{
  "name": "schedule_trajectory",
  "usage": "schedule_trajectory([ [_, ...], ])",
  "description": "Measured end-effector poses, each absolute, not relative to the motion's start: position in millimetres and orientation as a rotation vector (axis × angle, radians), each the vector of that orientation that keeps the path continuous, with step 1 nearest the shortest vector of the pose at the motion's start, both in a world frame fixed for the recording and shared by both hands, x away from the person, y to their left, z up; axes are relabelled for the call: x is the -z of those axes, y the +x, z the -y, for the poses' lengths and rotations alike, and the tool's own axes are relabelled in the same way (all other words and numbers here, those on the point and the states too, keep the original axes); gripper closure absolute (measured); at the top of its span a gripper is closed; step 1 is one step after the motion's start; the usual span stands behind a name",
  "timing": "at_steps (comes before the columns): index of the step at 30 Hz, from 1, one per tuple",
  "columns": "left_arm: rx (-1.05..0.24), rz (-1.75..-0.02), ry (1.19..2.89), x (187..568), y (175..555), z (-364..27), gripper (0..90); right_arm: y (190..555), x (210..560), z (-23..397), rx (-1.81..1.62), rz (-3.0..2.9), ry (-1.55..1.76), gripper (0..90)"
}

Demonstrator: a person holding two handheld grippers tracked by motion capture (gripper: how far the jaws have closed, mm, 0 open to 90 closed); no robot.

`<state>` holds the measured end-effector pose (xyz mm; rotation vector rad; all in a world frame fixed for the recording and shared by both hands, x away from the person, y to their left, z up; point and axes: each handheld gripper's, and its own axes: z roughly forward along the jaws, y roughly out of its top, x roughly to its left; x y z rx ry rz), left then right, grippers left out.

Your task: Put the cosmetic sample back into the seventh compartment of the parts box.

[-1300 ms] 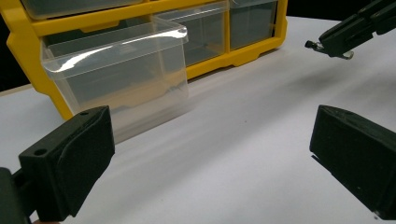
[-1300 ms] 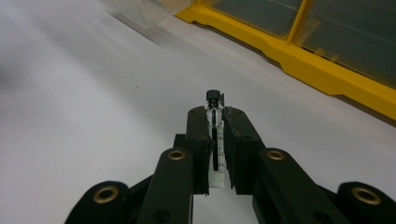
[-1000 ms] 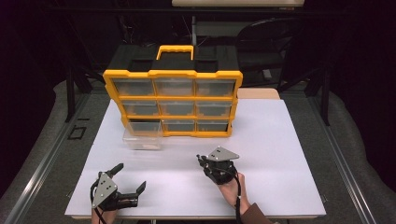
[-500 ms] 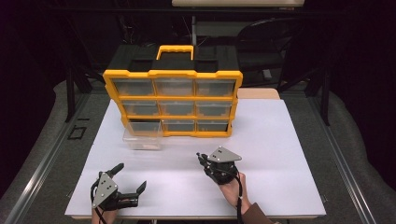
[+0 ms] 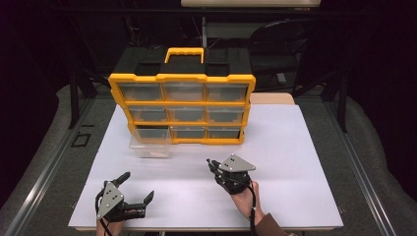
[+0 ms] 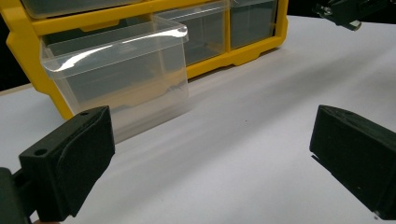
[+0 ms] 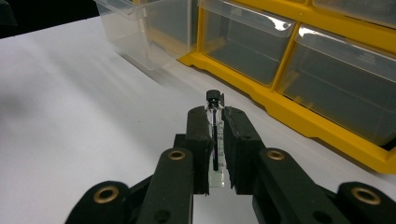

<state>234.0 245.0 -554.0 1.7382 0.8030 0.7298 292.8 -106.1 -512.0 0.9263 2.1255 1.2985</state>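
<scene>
A yellow and black drawer organizer (image 5: pixel 182 105) stands at the back of the white table (image 5: pixel 295 147). Its bottom left clear drawer (image 5: pixel 150 146) is pulled out onto the table and shows close in the left gripper view (image 6: pixel 121 70). My right gripper (image 7: pixel 215 116) is shut on a small clear vial (image 7: pixel 215 135) with a black cap, held near the table's middle (image 5: pixel 211 163) and pointing toward the organizer. My left gripper (image 5: pixel 137 186) rests near the front left edge, wide open with nothing between its jaws (image 6: pixel 210 154).
The organizer's other clear drawers (image 7: pixel 247 42) are shut. A wooden board (image 5: pixel 273 98) lies behind the organizer's right end. Dark chairs and stands (image 5: pixel 280 44) sit beyond the table. Metal rails (image 5: pixel 44 172) run along both sides.
</scene>
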Motion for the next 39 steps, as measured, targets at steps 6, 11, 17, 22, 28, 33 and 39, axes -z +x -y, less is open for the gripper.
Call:
schedule_trajectory([
  [6, -0.728, -0.803, 1.737, 554.1, 234.1, -244.9, 0.0, 292.9, 510.7, 106.7, -1.304, -2.118, 0.926, 81.0],
  [11, -0.723, -0.808, 1.737, 554.2, 234.7, -243.2, 0.0, 290.5, 509.4, 106.2, -1.311, -2.107, 0.920, 81.0],
  [17, -0.728, -0.809, 1.736, 554.0, 234.7, -243.1, 0.0, 289.9, 507.9, 106.9, -1.317, -2.089, 0.910, 81.0],
  [22, -0.727, -0.806, 1.734, 553.9, 234.5, -243.7, 0.0, 293.8, 504.0, 108.9, -1.329, -2.067, 0.918, 81.0],
  [28, -0.727, -0.807, 1.732, 553.5, 234.4, -243.4, 0.0, 295.8, 500.2, 108.3, -1.345, -2.049, 0.906, 81.0],
  [33, -0.728, -0.808, 1.729, 553.3, 234.3, -243.9, 0.0, 300.2, 494.8, 106.3, -1.365, -2.036, 0.903, 81.1],
  [39, -0.727, -0.808, 1.728, 553.4, 234.7, -244.1, 0.0, 307.4, 488.7, 98.2, -1.392, -2.026, 0.892, 81.0],
])
